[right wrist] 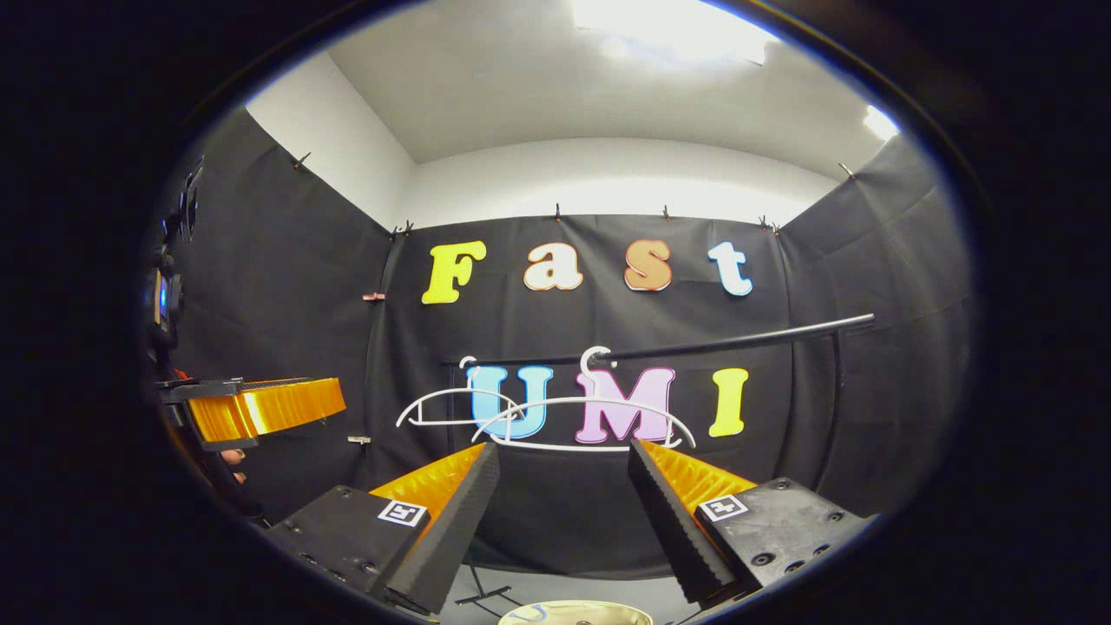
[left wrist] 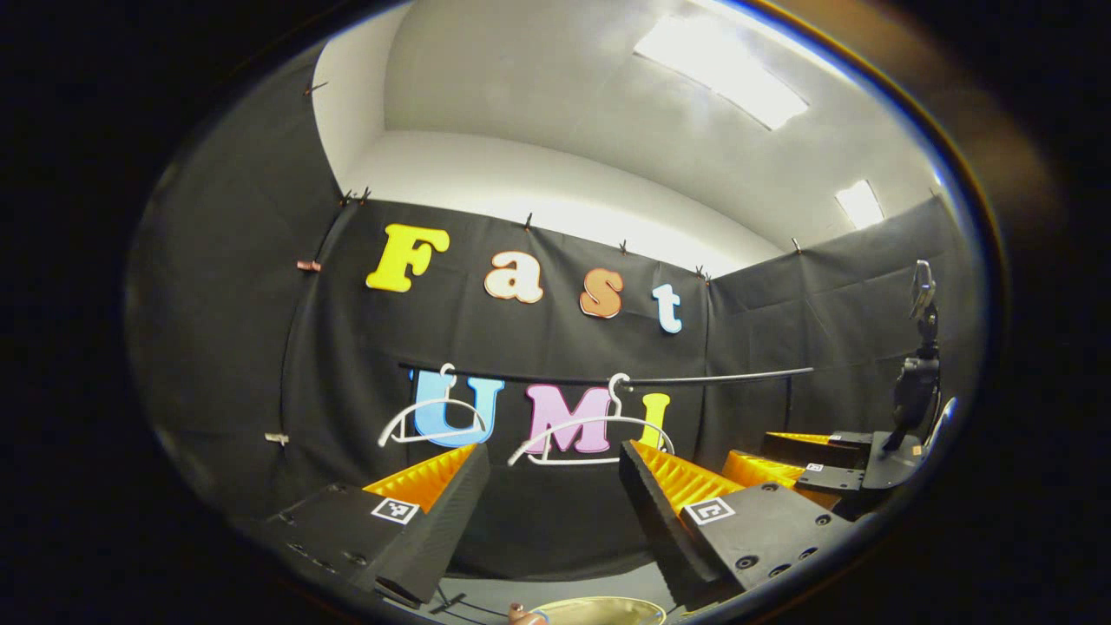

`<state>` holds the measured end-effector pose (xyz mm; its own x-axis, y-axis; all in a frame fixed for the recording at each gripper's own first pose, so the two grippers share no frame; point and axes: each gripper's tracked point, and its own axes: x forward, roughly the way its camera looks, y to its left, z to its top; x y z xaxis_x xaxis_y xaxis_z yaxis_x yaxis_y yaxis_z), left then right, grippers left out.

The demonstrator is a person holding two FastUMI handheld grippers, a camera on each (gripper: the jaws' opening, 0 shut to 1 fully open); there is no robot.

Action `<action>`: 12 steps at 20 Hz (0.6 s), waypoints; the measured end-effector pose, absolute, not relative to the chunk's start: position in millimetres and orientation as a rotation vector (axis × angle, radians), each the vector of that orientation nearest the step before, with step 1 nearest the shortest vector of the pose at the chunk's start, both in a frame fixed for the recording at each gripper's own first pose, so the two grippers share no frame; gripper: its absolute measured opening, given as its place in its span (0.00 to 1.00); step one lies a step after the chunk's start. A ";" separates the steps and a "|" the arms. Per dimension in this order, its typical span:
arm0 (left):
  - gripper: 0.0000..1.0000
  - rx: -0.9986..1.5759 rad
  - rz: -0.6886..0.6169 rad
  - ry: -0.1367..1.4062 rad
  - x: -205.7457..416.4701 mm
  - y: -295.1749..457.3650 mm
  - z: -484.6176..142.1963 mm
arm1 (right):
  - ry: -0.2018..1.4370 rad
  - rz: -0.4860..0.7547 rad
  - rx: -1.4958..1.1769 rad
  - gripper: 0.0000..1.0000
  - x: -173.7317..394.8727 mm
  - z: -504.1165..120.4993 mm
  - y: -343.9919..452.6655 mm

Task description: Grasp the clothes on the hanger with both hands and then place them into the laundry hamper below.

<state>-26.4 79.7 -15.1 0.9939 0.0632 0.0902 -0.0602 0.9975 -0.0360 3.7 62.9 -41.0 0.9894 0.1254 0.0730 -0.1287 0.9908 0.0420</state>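
Two bare white hangers (left wrist: 590,421) (right wrist: 590,400) hang on a black rail (left wrist: 694,379) (right wrist: 738,341) before the black wall, with no garment on either. My left gripper (left wrist: 555,456) is open, its orange-and-black fingers framing the nearer hanger from below. My right gripper (right wrist: 564,450) is open too, pointing at the same hangers. The right gripper (left wrist: 781,469) also shows low on the right in the left gripper view. The left gripper (right wrist: 260,408) shows at the left of the right gripper view, with a hand behind it. The beige hamper rim (left wrist: 599,608) (right wrist: 573,613) sits at the bottom edge of both views.
A black device on a stand (left wrist: 920,347) rises at the right wall. The rail's upright post (right wrist: 835,391) stands at the right, and a stand foot (right wrist: 482,595) rests on the grey floor. A small brownish thing (left wrist: 521,613) lies by the hamper rim.
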 end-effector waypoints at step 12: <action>0.98 -0.021 0.073 -0.111 -32.5 59.6 3.7 | -0.125 0.089 0.065 0.97 -11.1 -13.2 42.5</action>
